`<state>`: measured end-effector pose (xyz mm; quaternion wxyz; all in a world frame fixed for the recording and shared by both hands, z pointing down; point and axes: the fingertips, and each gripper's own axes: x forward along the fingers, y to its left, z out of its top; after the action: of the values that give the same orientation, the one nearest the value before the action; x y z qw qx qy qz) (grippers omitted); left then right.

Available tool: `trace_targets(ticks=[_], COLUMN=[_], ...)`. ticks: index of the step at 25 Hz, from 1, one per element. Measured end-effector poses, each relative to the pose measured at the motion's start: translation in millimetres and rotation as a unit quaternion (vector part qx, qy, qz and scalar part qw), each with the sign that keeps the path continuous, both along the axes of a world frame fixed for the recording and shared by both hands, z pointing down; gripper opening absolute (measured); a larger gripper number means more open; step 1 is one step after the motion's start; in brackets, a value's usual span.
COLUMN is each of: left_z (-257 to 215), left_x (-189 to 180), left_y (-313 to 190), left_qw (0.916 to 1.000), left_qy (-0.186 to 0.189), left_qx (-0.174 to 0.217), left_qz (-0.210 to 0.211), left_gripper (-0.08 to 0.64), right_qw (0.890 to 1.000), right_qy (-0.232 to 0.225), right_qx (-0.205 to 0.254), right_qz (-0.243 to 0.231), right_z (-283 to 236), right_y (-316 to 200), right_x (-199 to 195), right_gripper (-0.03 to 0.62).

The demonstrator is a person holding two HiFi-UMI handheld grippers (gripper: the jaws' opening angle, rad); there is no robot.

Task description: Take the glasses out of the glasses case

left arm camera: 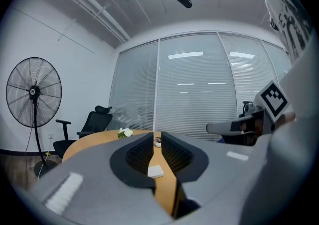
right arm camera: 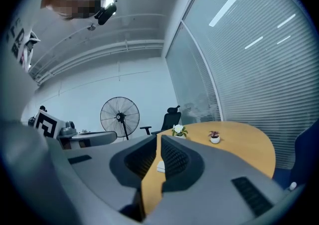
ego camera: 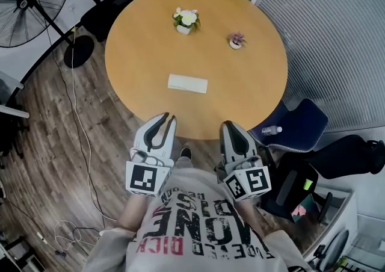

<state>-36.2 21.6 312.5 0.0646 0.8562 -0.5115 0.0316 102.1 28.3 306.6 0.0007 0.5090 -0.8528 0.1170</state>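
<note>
Head view: round wooden table (ego camera: pixel 150 54), flat white rectangular glasses case (ego camera: pixel 187 83) near centre. Left gripper (ego camera: pixel 169 118) slightly spread, empty; right gripper (ego camera: pixel 228 126) pressed together.

table (ego camera: pixel 150 54): smooth wood look, soft shine | glasses case (ego camera: pixel 187 83): white, smooth, matt | floor (ego camera: pixel 54 138): dark streaky wood planks | left gripper (ego camera: pixel 167 117), right gripper (ego camera: pixel 228 125): grey matt plastic, black ribbed pads (left arm camera: pixel 139 155) | fan (ego camera: pixel 24 3): thin metal wire | shirt (ego camera: pixel 198 228): soft cloth

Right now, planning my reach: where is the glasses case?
Head view: the glasses case lies on the table, centred, beyond the left gripper and right gripper.
</note>
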Motion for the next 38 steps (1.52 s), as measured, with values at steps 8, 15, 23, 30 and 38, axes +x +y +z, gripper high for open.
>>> trace_targets(ticks=[8,15,23,30,38], left_z=[11,17,10,17,34], left_x=[-7,-26,-46,-51,-54], left_y=[-15,-46,-107,-142,-155], left_qw=[0.9997,0.9996,1.0000,0.9996,0.9989], left_qy=[0.000,0.001,0.005,0.004,0.000], left_qx=[-0.005,-0.001,-0.008,-0.009,-0.031], left_qz=[-0.023,-0.028,0.000,0.026,0.034], left_gripper=[0.052,0.052,0.052,0.052,0.049], right_qw=[1.000,1.000,1.000,0.999,0.997], right_qy=[0.002,0.005,0.006,0.008,0.006], right_qx=[-0.015,-0.027,-0.028,-0.036,-0.052], right_qz=[-0.012,-0.010,0.010,0.039,0.059], right_z=[11,15,6,14,31], right_y=[-18,-45,-93,-116,-130], right_x=[2,-12,-33,-36,-31], right_gripper=[0.021,0.021,0.021,0.021,0.021])
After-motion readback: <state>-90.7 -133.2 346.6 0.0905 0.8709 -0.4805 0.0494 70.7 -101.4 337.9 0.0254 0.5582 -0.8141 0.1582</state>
